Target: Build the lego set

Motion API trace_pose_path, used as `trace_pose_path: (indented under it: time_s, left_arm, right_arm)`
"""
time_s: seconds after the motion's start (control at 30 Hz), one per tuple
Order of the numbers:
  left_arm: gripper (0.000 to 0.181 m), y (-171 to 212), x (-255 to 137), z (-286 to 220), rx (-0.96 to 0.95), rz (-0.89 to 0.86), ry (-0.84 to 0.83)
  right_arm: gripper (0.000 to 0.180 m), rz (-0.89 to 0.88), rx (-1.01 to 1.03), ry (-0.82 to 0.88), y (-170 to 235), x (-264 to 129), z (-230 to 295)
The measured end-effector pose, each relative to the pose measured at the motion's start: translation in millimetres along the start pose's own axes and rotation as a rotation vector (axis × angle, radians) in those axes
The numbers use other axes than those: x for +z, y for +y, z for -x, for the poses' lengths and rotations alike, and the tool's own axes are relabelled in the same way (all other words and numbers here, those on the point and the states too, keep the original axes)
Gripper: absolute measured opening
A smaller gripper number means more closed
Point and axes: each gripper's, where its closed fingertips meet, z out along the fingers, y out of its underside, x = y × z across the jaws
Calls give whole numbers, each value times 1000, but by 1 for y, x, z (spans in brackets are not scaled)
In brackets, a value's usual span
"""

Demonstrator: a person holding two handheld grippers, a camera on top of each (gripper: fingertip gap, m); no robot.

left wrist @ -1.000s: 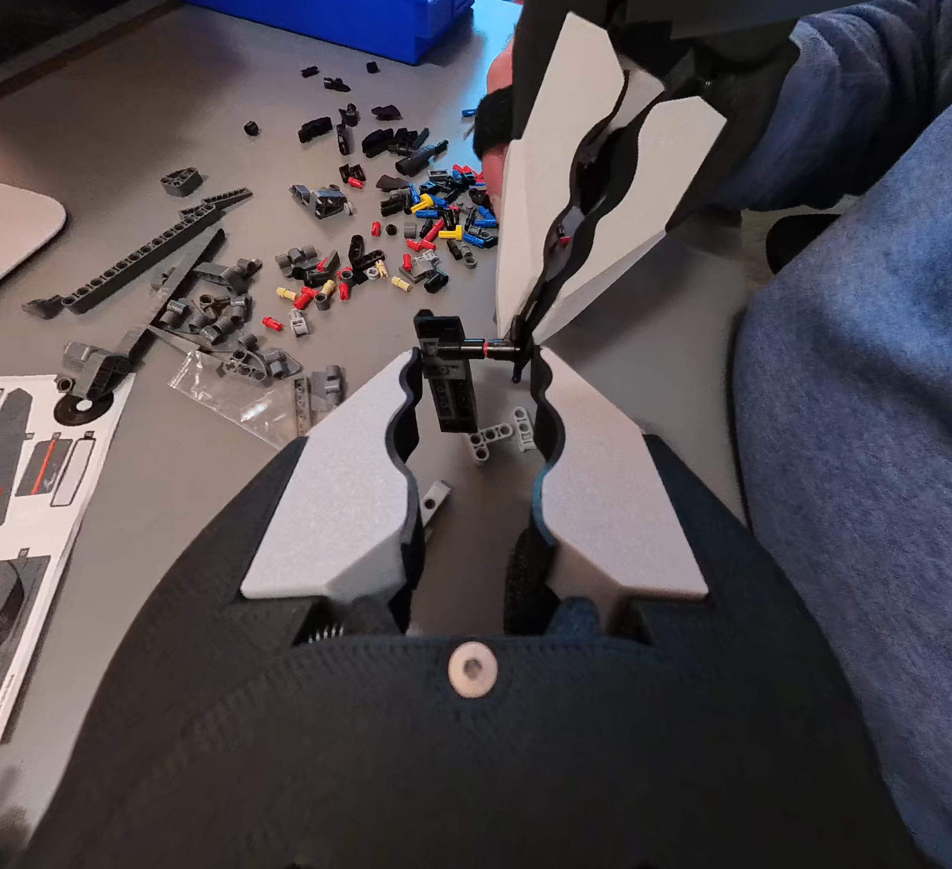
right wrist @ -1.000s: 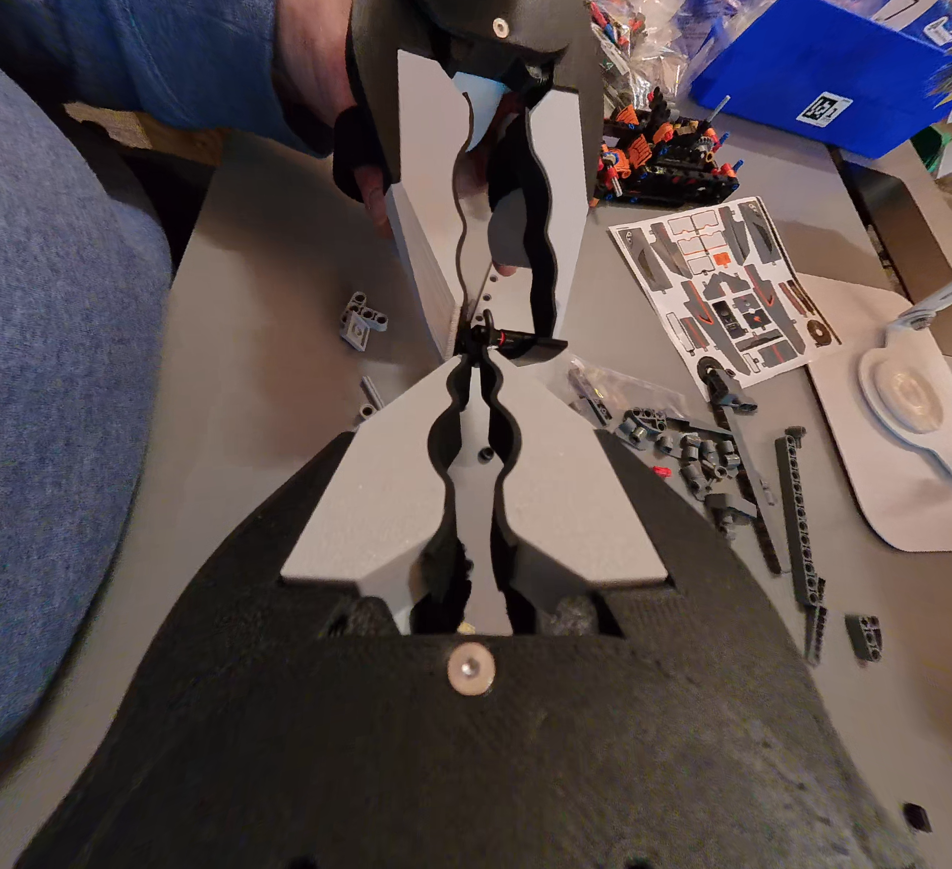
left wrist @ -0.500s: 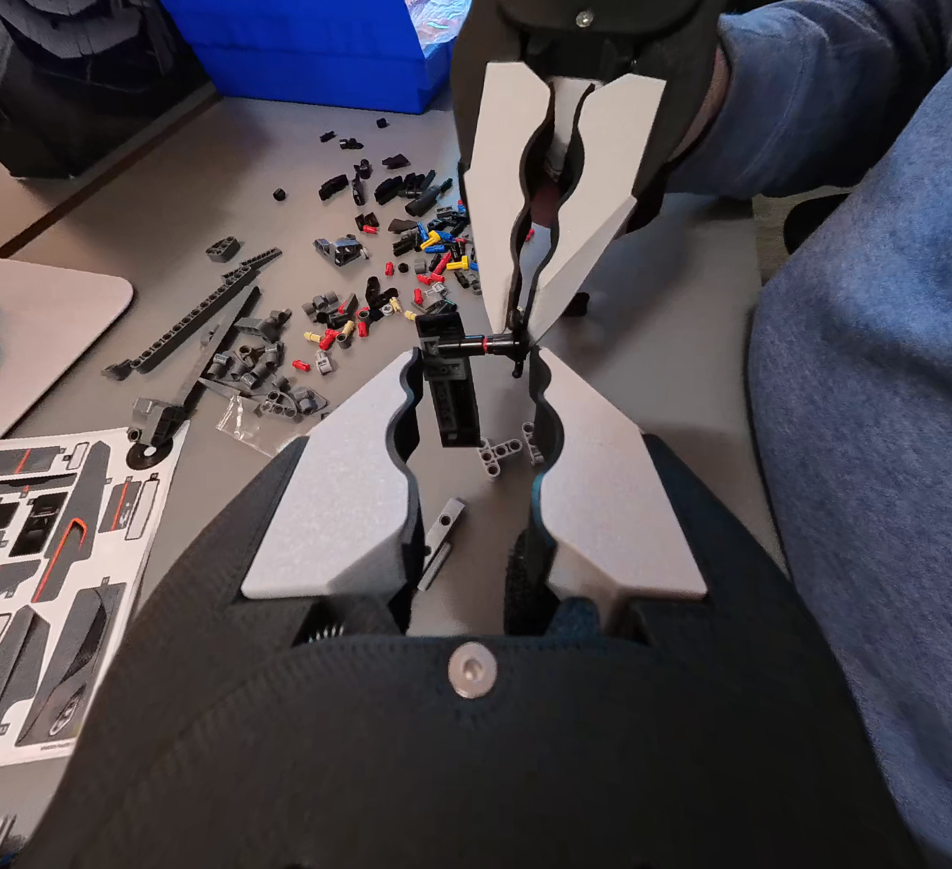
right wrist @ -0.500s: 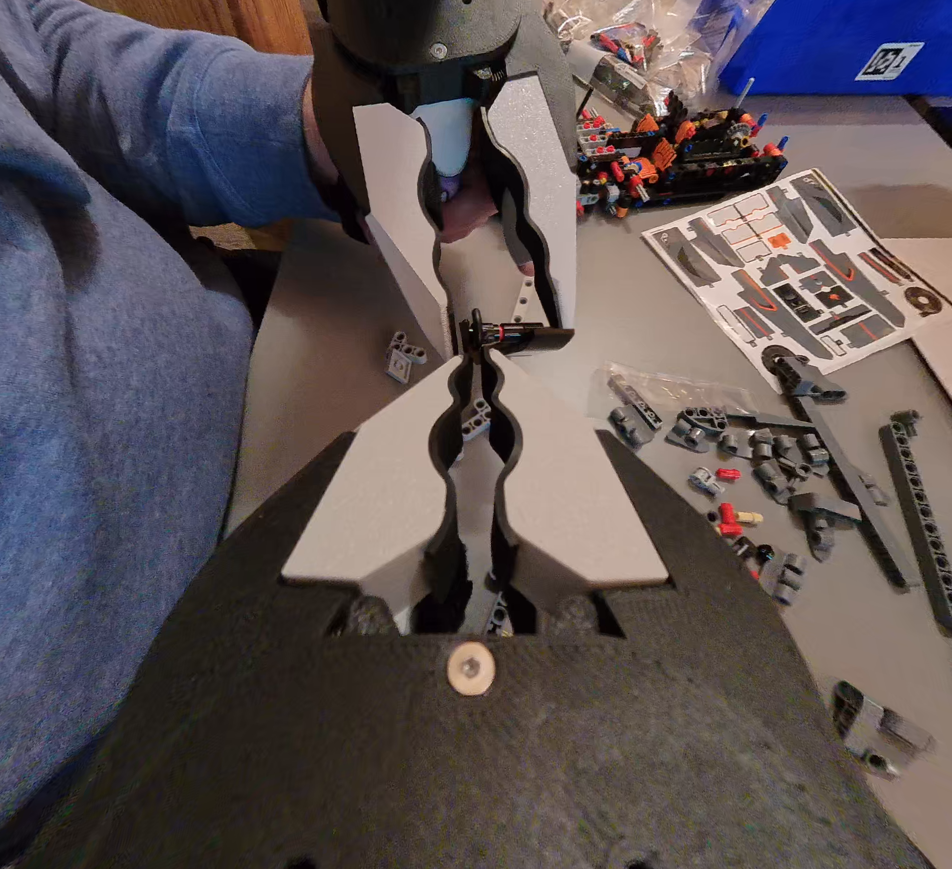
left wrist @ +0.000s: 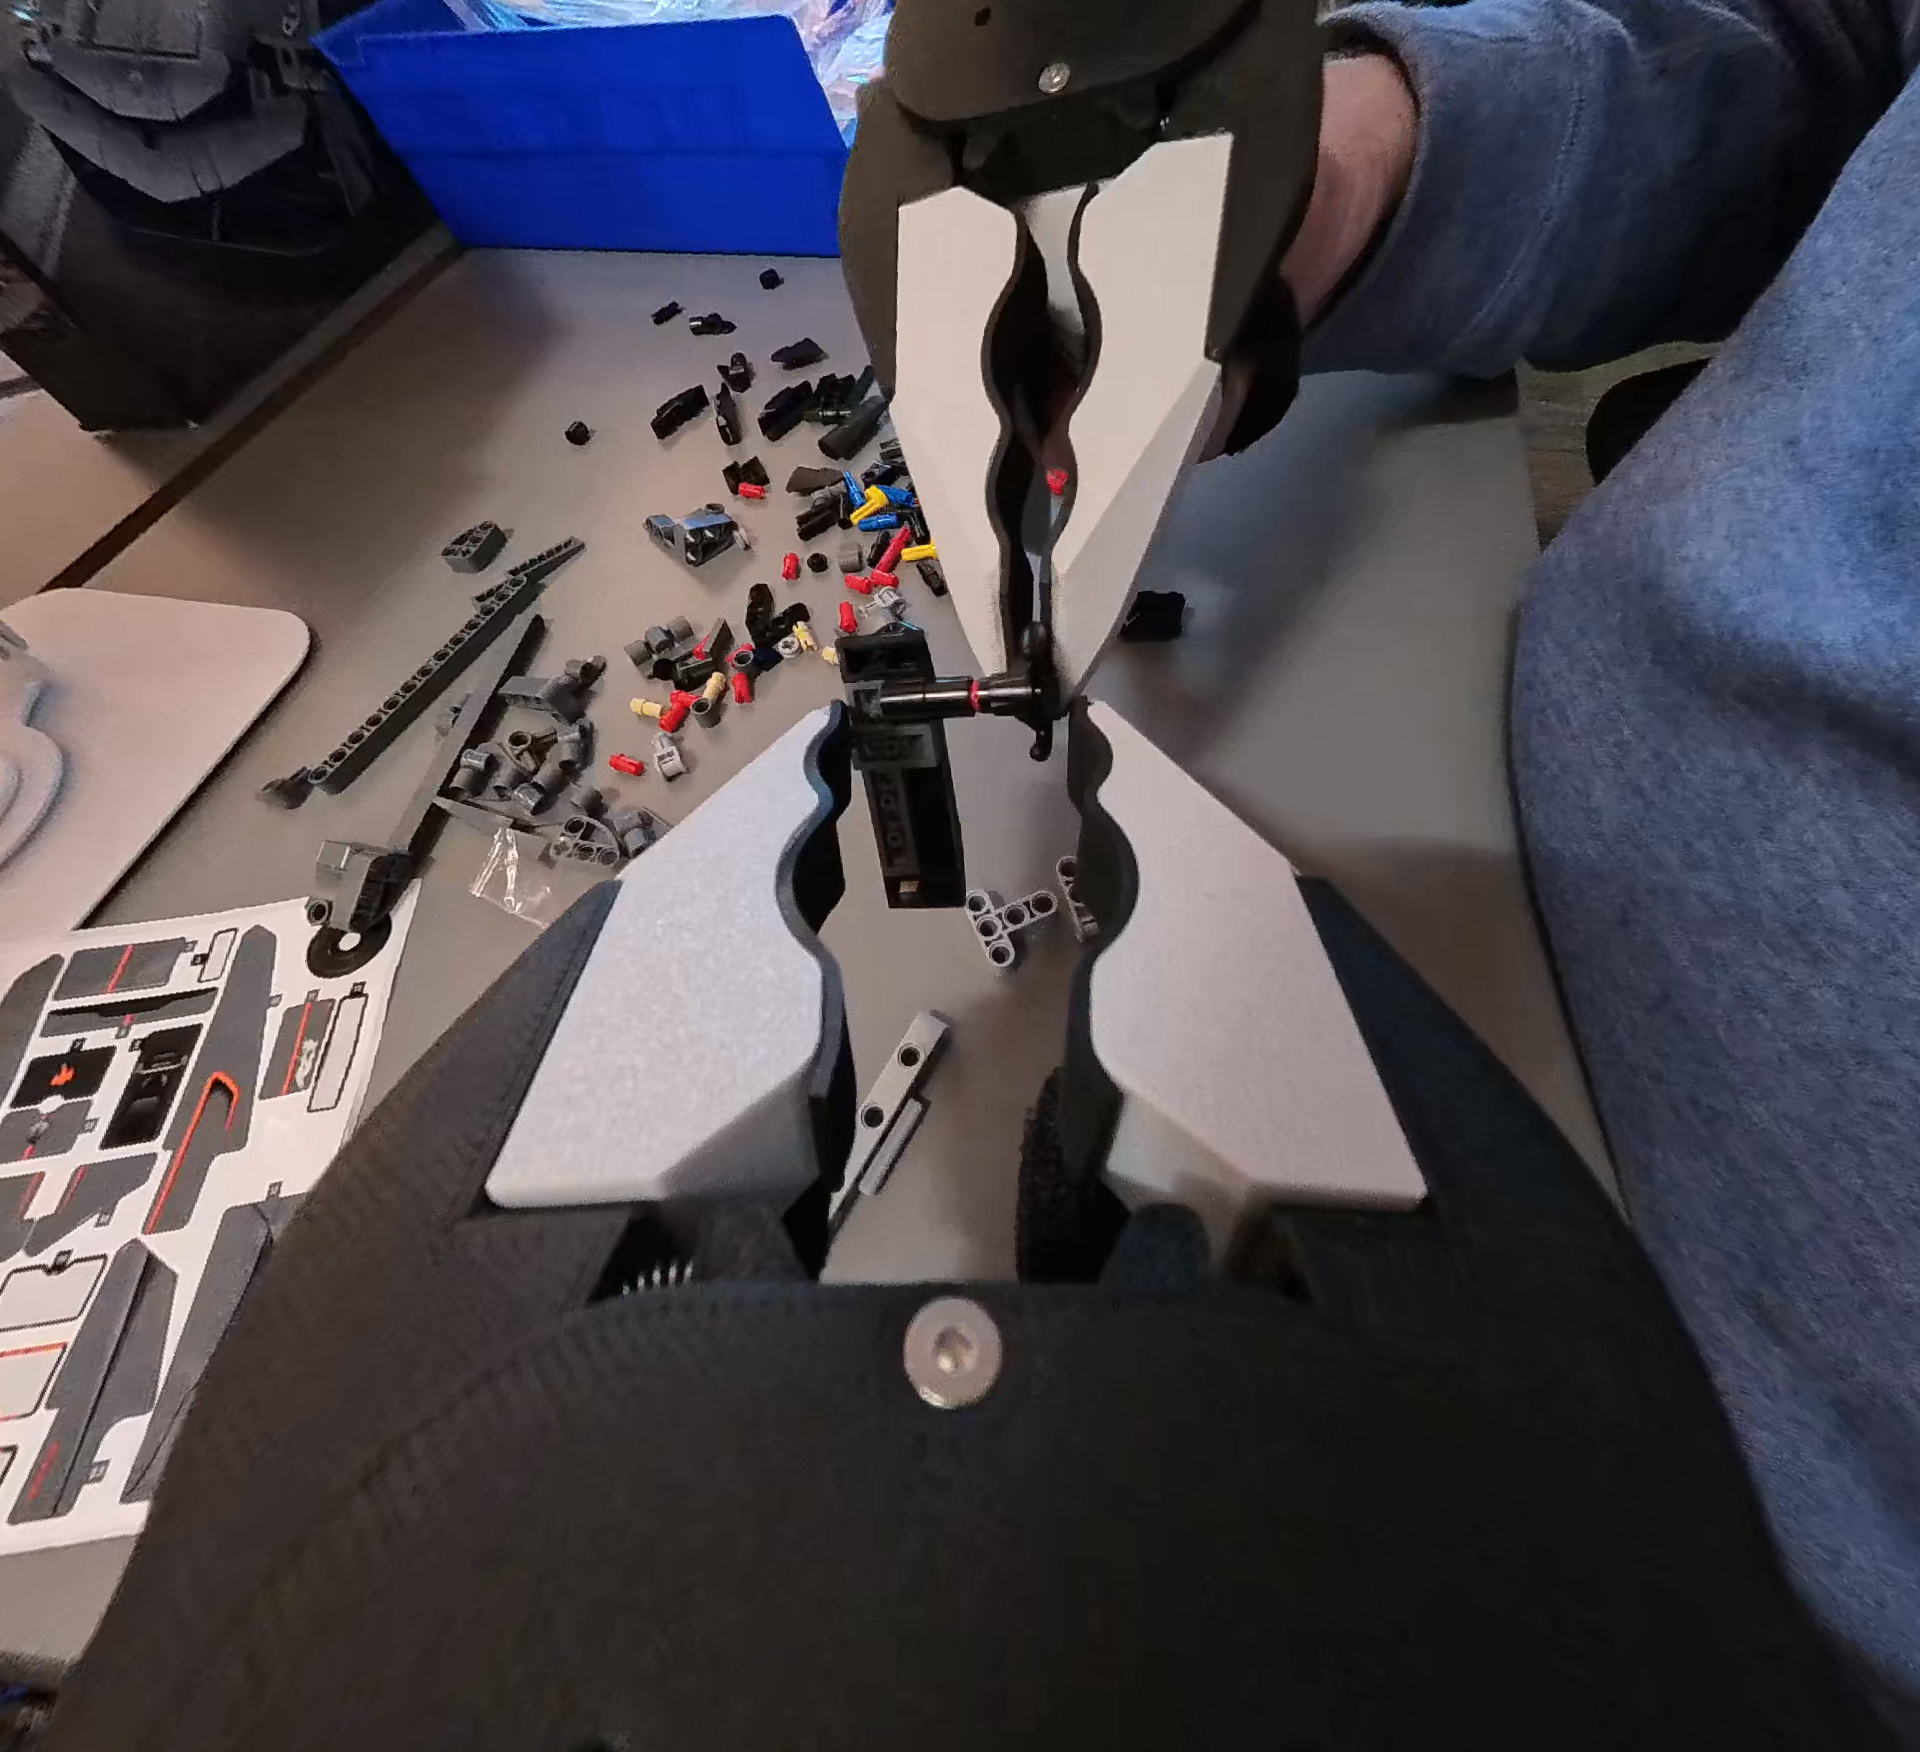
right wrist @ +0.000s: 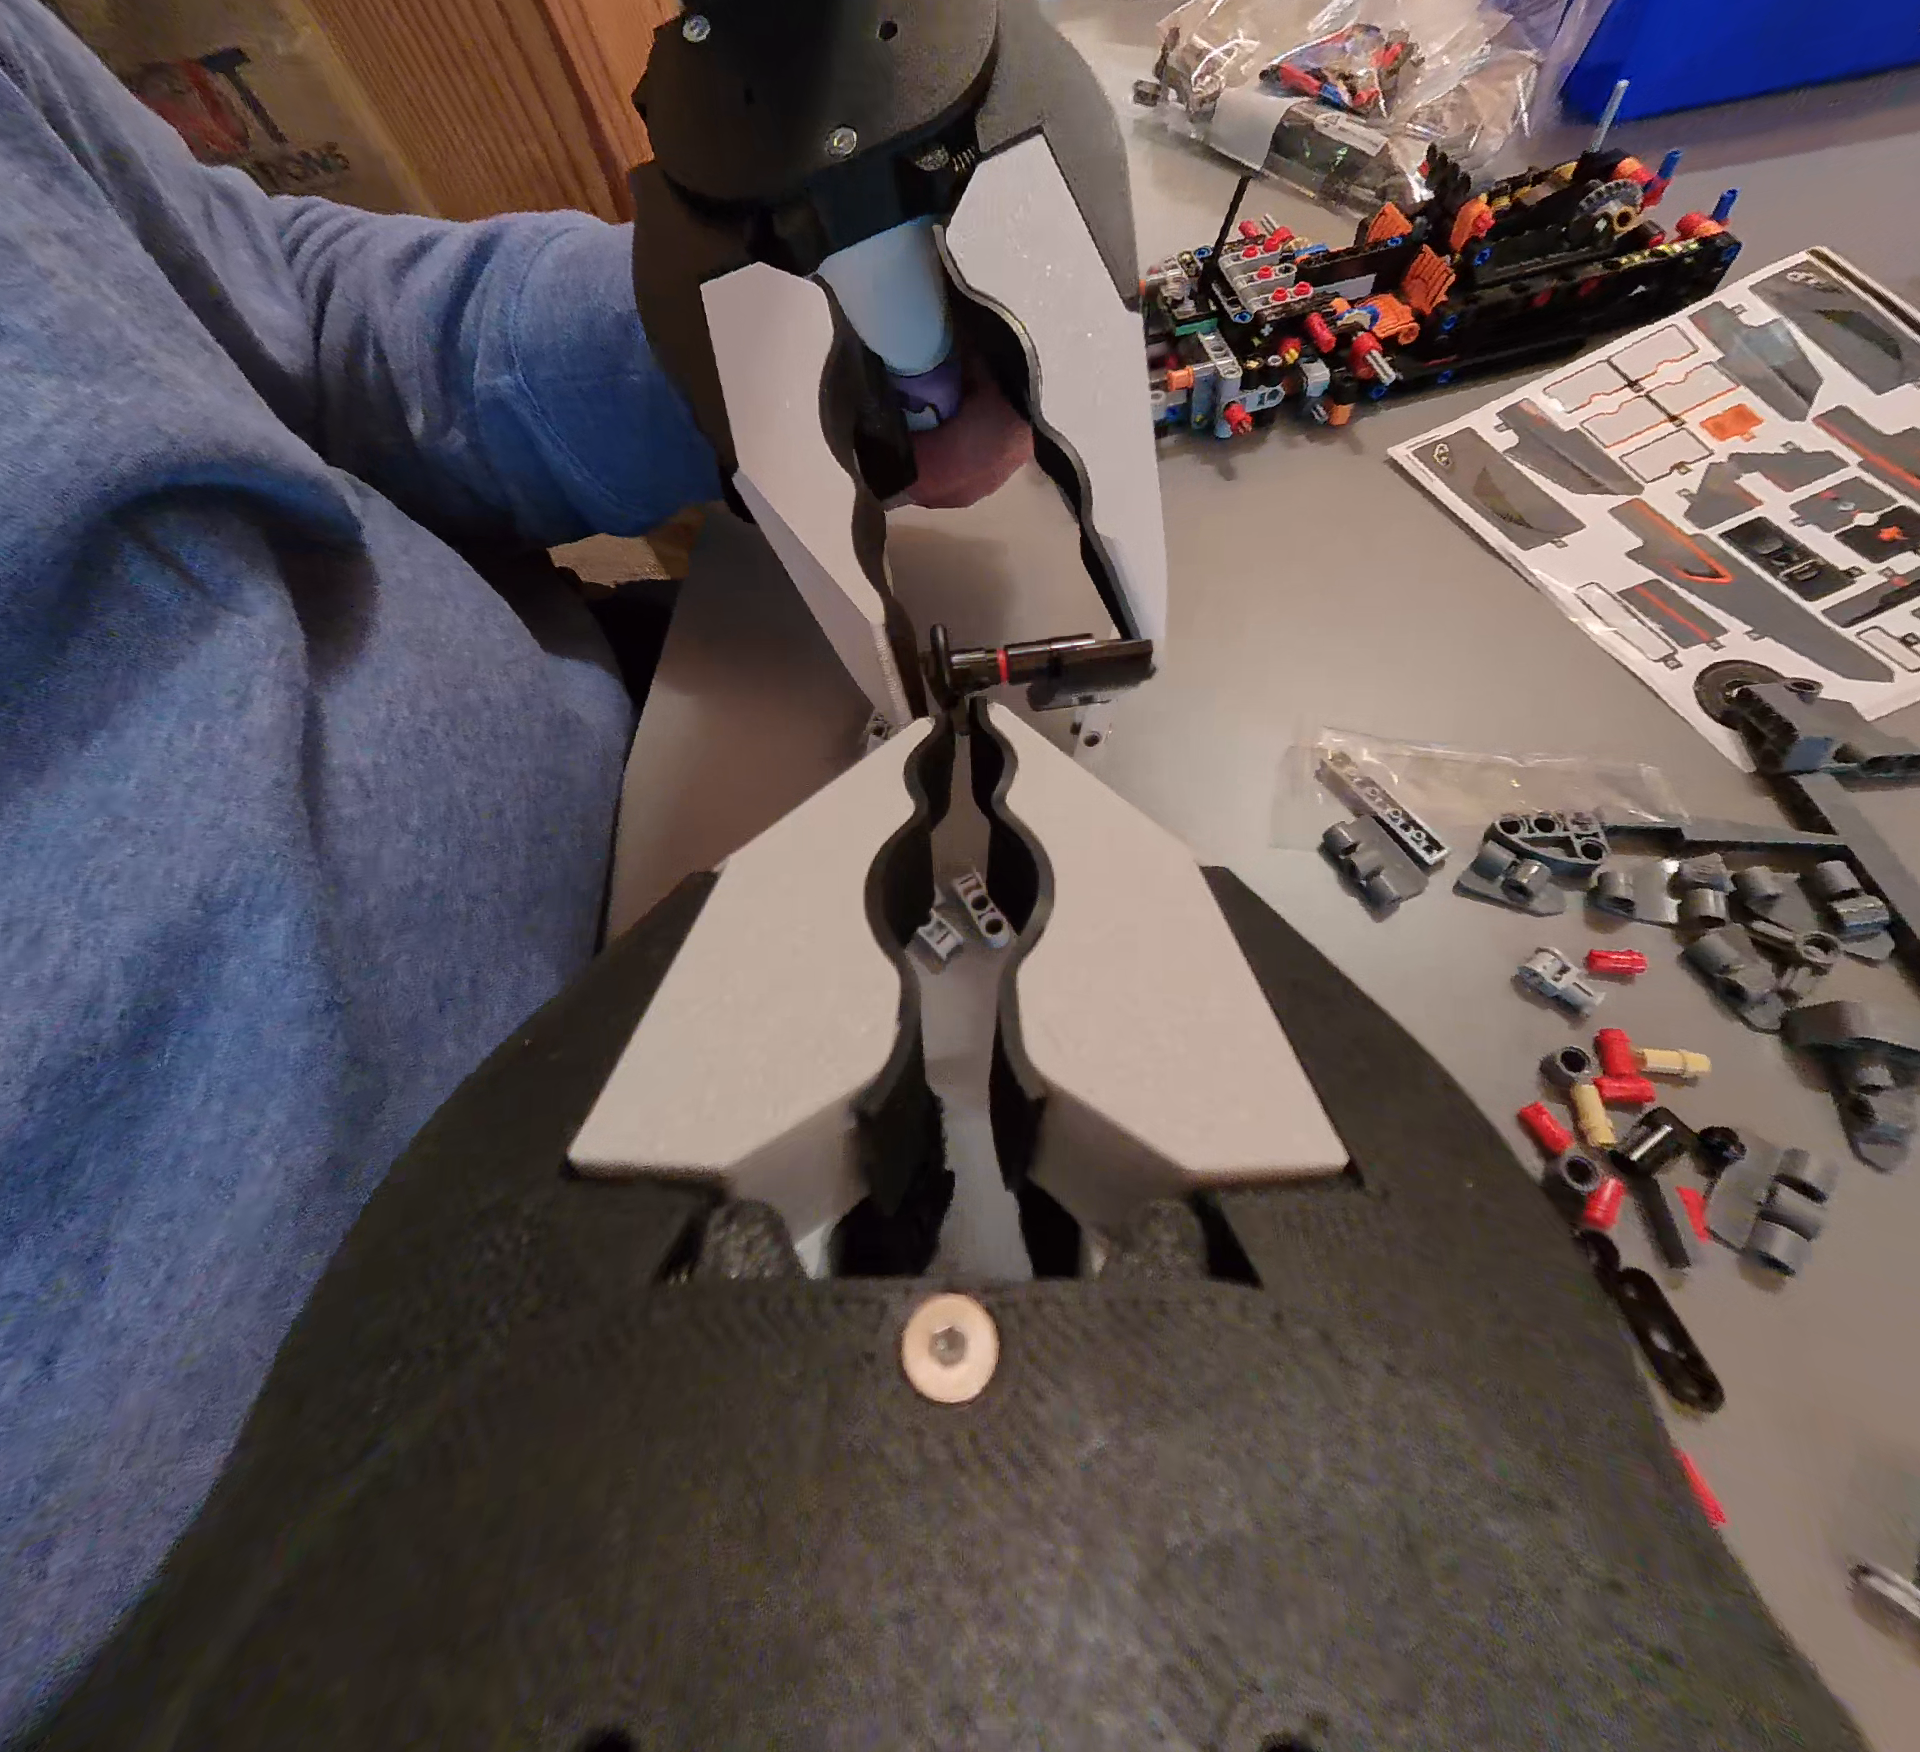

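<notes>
A black Lego block (left wrist: 902,798) with a black axle (left wrist: 935,696) carrying a red band sticks out sideways from it. My left gripper (left wrist: 956,726) holds this assembly end to end between its fingertips, above the grey table (left wrist: 1299,663). My right gripper (left wrist: 1039,663) comes from the opposite side and is shut on a thin black piece (left wrist: 1037,694) at the axle's free end. In the right wrist view, the right gripper (right wrist: 961,726) pinches that piece (right wrist: 941,663), and the left gripper (right wrist: 1013,674) spans the axle (right wrist: 1039,658).
Loose small pieces (left wrist: 810,539) and long dark beams (left wrist: 416,694) lie on the table's left. A grey T-piece (left wrist: 1013,913) lies below the grippers. A sticker sheet (right wrist: 1714,476), a part-built chassis (right wrist: 1434,289), parts bags (right wrist: 1330,71) and a blue bin (left wrist: 623,123) stand farther off. Both grippers' tips are close together, under 4 cm apart.
Both grippers have lifted and tilted together with the assembly, so more of the far table shows. The right gripper has turned more upright. Both grips are unchanged.
</notes>
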Motion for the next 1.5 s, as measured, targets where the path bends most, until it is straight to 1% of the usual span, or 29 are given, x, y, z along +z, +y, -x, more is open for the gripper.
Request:
trace_pose_path:
  time_s: [0.27,0.47,0.97,1.2,1.27,1.5]
  left_arm:
    - [39,-1,-1,-2,26,21,-5]
    - [39,-1,-2,-1,45,37,-27]
    - [39,5,0,4,123,141,-113]
    - [38,6,-2,7,125,165,-125]
    - [37,6,-1,7,88,167,-110]
    - [39,9,0,6,64,196,-89]
  right_arm:
    - [0,-11,67,-41,0,0,2]
    - [0,-15,102,-41,-1,1,1]
    - [0,33,184,10,5,4,-6]
    - [0,32,146,39,5,3,-9]
    - [0,32,140,43,5,3,-9]
    - [0,48,117,57,7,5,-9]
